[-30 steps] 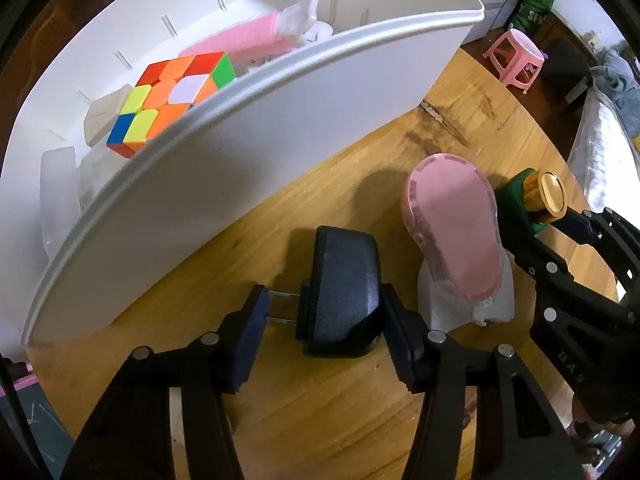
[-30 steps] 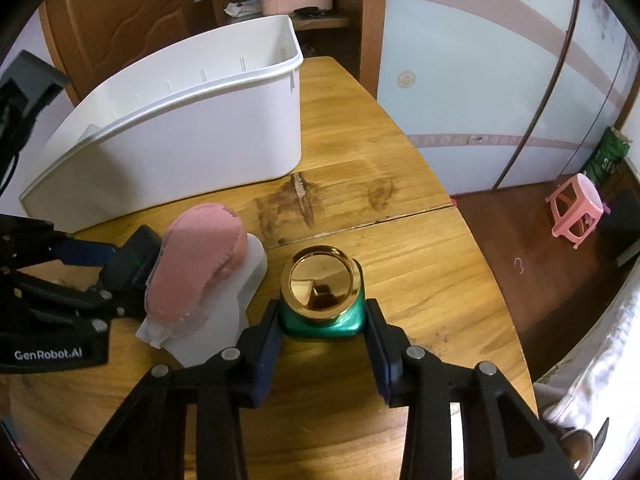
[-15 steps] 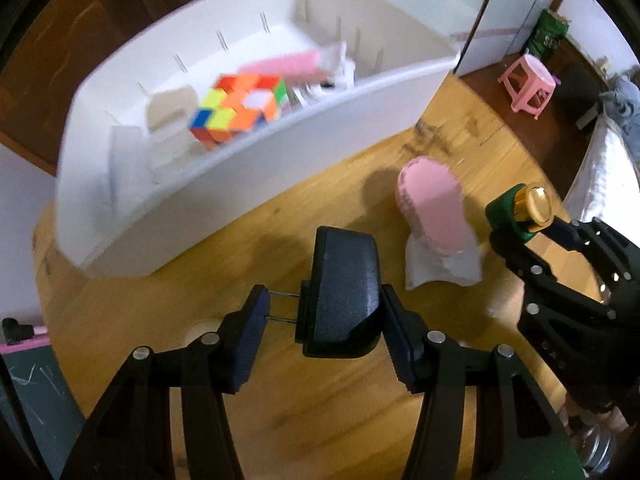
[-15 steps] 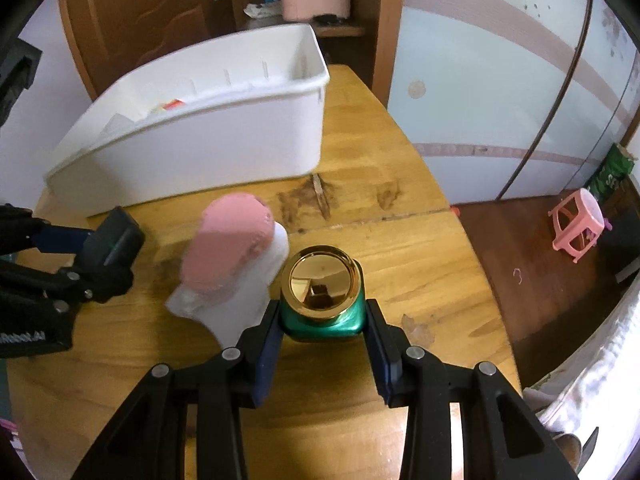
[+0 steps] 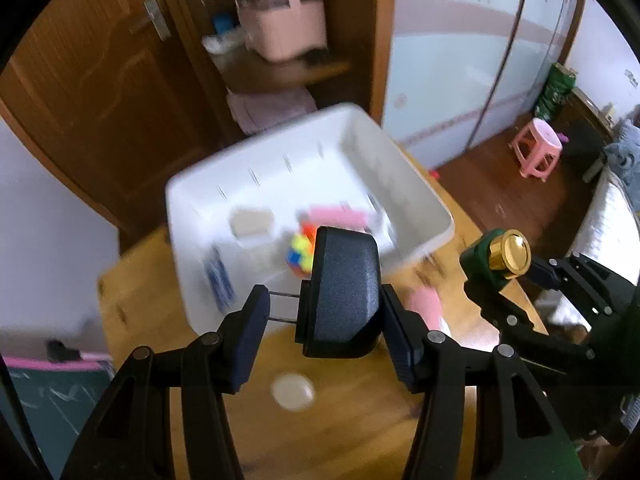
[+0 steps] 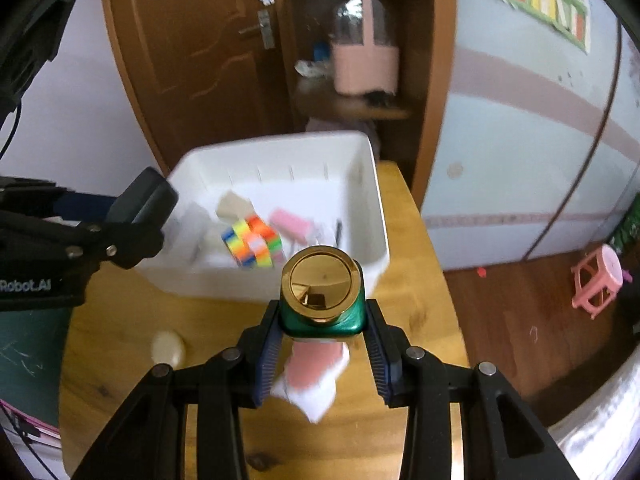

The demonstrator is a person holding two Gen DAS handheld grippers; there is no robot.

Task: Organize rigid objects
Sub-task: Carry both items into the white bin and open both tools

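The left hand-held gripper clamps a black plug adapter by prongs and casing; the right hand-held gripper pinches a gold-capped green bottle. Both hang above the table, near the white bin. Either could slip or collide over the puzzle cube.

Dark textured black plastic plug adapter; glossy emerald-green glass bottle with mirror-gold round cap. White plastic bin holding a multicoloured puzzle cube in orange, yellow, green and blue, and a pale pink block. Honey-brown wooden table; pink plastic stool.
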